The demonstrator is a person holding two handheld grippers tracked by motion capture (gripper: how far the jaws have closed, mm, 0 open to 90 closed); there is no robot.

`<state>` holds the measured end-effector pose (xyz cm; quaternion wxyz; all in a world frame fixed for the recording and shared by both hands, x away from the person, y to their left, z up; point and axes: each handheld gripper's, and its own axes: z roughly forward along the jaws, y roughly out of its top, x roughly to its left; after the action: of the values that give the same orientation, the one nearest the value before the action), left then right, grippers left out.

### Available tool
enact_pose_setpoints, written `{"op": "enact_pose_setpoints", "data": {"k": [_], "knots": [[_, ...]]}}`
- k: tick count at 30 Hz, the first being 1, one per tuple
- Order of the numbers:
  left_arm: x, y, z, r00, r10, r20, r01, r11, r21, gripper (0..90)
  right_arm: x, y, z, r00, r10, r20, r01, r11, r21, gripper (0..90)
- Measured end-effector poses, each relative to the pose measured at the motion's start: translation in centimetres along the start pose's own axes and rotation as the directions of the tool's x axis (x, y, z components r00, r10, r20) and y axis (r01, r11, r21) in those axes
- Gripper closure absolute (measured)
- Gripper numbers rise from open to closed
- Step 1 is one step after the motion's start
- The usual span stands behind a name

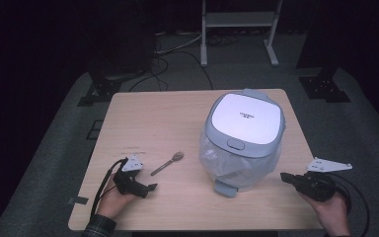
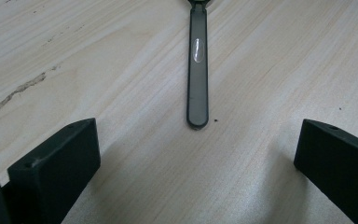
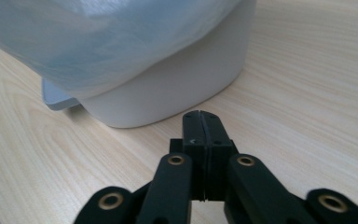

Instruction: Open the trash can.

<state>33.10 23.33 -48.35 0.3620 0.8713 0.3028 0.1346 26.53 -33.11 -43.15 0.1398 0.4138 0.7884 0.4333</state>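
Now | spoon (image 2: 197, 70) flat on tabletop (image 2: 98, 70): thin, stiff, light, probably slippery | pinch its handle end | left gripper (image 2: 198, 154) wide | right gripper (image 3: 201, 122) closed, empty.

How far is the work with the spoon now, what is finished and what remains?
Nothing looks finished: the spoon lies flat on the table, untouched. In hand: the left gripper is open, its jaws either side of the handle end, short of it. The right gripper is shut beside the closed rice cooker. Grasping and lifting remain.
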Motion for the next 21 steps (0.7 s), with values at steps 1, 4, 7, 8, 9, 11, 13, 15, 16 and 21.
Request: {"op": "enact_pose_setpoints", "data": {"k": [1,4,7,8,9,11,13,15,16,21], "knots": [[0.0,0.0,0.0,1.0000,-0.001,0.000,0.001,1.0000,0.000,0.0,0.0,0.1,-0.1,1.0000,-0.003,-0.002,0.003,1.000,-0.003,89.7],[0.0,0.0,0.0,1.0000,-0.001,0.000,0.001,1.0000,0.000,0.0,0.2,0.5,-0.5,0.9999,-0.010,-0.006,0.010,1.000,-0.015,89.7],[0.0,0.0,0.0,1.0000,0.000,0.000,0.000,1.0000,0.000,0.0,0.3,1.1,-1.2,0.9997,-0.016,-0.017,0.016,0.999,-0.033,89.7],[0.0,0.0,0.0,1.0000,-0.003,0.000,0.003,1.0000,0.000,0.0,0.3,1.3,-1.4,0.9995,-0.018,-0.026,0.017,0.999,-0.042,89.7],[0.0,0.0,0.0,1.0000,-0.002,0.000,0.002,1.0000,0.000,0.0,0.4,1.5,-1.6,0.9993,-0.022,-0.031,0.020,0.999,-0.049,89.7],[0.0,0.0,0.0,1.0000,-0.001,0.000,0.001,1.0000,0.001,0.0,0.6,2.0,-1.9,0.9989,-0.028,-0.039,0.025,0.998,-0.058,89.7],[0.0,0.0,0.0,1.0000,0.000,0.000,0.000,1.0000,0.002,0.0,0.8,2.5,-2.1,0.9985,-0.030,-0.045,0.027,0.998,-0.063,89.7],[0.0,0.0,0.0,1.0000,0.000,0.000,0.000,1.0000,0.002,0.0,0.9,2.9,-2.3,0.9979,-0.036,-0.053,0.032,0.997,-0.069,89.7],[0.0,0.0,0.0,1.0000,0.001,0.000,-0.001,1.0000,0.002,0.0,1.0,3.1,-2.5,0.9977,-0.041,-0.054,0.037,0.997,-0.072,89.7],[0.0,0.0,0.0,1.0000,0.000,0.000,0.000,1.0000,0.002,0.0,1.3,4.2,-3.1,0.9964,-0.051,-0.068,0.045,0.996,-0.083,89.7]]}}
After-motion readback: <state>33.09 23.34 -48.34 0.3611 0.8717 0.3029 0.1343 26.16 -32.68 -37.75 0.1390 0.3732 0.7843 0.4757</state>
